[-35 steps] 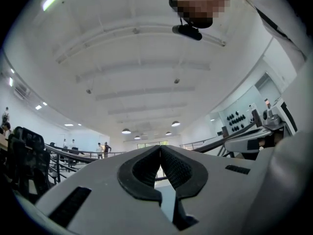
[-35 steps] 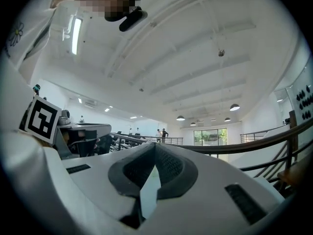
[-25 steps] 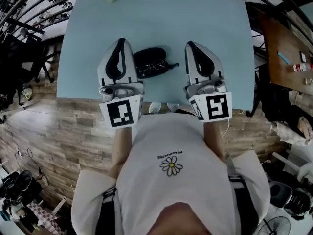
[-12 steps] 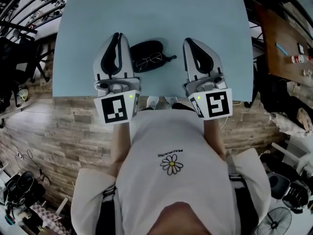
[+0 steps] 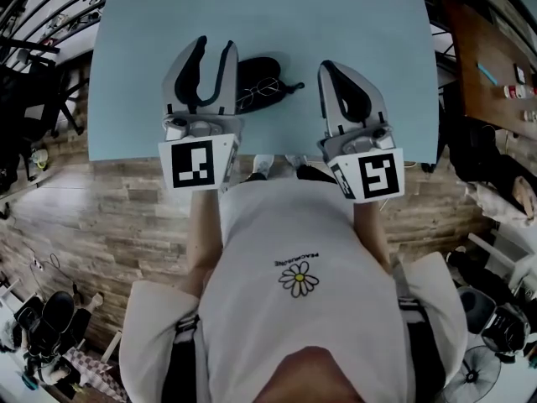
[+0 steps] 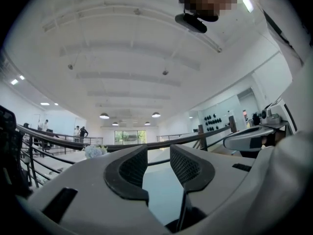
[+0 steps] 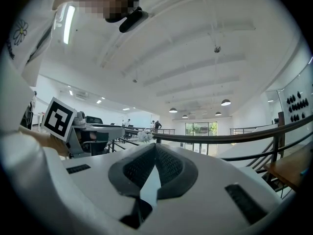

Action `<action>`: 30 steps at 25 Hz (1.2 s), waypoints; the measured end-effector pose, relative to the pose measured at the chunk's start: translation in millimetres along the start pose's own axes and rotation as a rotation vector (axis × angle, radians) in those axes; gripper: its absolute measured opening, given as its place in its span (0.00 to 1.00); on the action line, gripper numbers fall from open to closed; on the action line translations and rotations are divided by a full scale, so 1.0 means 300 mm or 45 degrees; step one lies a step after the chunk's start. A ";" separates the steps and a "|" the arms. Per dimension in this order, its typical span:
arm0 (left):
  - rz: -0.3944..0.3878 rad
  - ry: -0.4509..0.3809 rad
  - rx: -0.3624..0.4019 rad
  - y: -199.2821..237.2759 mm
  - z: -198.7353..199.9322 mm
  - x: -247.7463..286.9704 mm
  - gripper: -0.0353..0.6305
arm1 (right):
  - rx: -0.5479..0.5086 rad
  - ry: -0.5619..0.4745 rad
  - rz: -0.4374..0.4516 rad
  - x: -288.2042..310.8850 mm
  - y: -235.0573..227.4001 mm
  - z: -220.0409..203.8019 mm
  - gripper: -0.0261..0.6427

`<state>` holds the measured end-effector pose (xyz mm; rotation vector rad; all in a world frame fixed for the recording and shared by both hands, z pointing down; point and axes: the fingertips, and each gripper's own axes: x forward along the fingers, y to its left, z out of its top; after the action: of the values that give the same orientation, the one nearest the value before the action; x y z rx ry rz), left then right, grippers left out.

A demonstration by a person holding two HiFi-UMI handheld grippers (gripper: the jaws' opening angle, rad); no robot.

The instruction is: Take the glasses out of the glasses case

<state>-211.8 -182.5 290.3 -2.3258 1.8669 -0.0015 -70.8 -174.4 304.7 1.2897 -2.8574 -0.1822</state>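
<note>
Left hand-held gripper (image 5: 212, 50) has its jaws apart, just been opening, nothing between them; its own view shows only bare desk (image 5: 352, 23) in the gap. Right hand-held gripper (image 5: 330, 67) has its jaws together, empty. Open black case (image 5: 258, 64) sits on the desk between the two grippers, much nearer the left: in the head view the left gripper's right jaw overlaps the case's left end, while the right gripper is apart from its other end. Glasses (image 5: 258, 91) are not out yet; they lie in the case on its near side, lenses up, one temple poking out toward the right gripper. Long axis of case and glasses runs across the desk, left to right, a bit tilted, roughly crosswise to both grippers, which point away from the person. From the left gripper the glasses lie to its right and slightly back of the tips. Judgement: left is better placed to reach the frame, but needs to swing right and tip down; the right could steady the case.
</note>
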 end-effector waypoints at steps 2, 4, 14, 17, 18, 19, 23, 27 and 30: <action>-0.047 0.013 -0.076 -0.002 -0.024 0.013 0.28 | 0.004 0.006 -0.004 -0.006 -0.002 -0.006 0.05; -0.083 0.044 -0.114 -0.001 -0.060 0.024 0.31 | 0.006 0.012 -0.007 -0.013 -0.006 -0.010 0.05; -0.322 0.376 0.108 -0.084 -0.325 0.058 0.44 | 0.014 0.035 -0.009 -0.034 -0.008 -0.031 0.05; -0.409 0.473 0.134 -0.126 -0.406 0.048 0.45 | 0.016 0.045 -0.004 -0.037 0.000 -0.039 0.05; -0.439 0.511 0.139 -0.139 -0.439 0.043 0.45 | 0.017 0.048 -0.002 -0.037 0.002 -0.043 0.05; -0.469 0.550 0.146 -0.151 -0.473 0.037 0.45 | 0.018 0.051 -0.001 -0.038 0.004 -0.047 0.05; -0.568 0.693 0.194 -0.192 -0.596 0.012 0.45 | 0.021 0.060 -0.002 -0.054 0.009 -0.057 0.05; -0.627 0.798 0.203 -0.211 -0.687 0.003 0.45 | 0.019 0.073 -0.016 -0.069 0.004 -0.063 0.05; -0.663 0.893 0.212 -0.219 -0.770 -0.009 0.45 | 0.016 0.082 -0.030 -0.078 -0.002 -0.065 0.05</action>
<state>-171.7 -194.5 526.9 -2.8183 1.3049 -1.1052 -53.7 -159.4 325.2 1.3071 -2.7951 -0.1200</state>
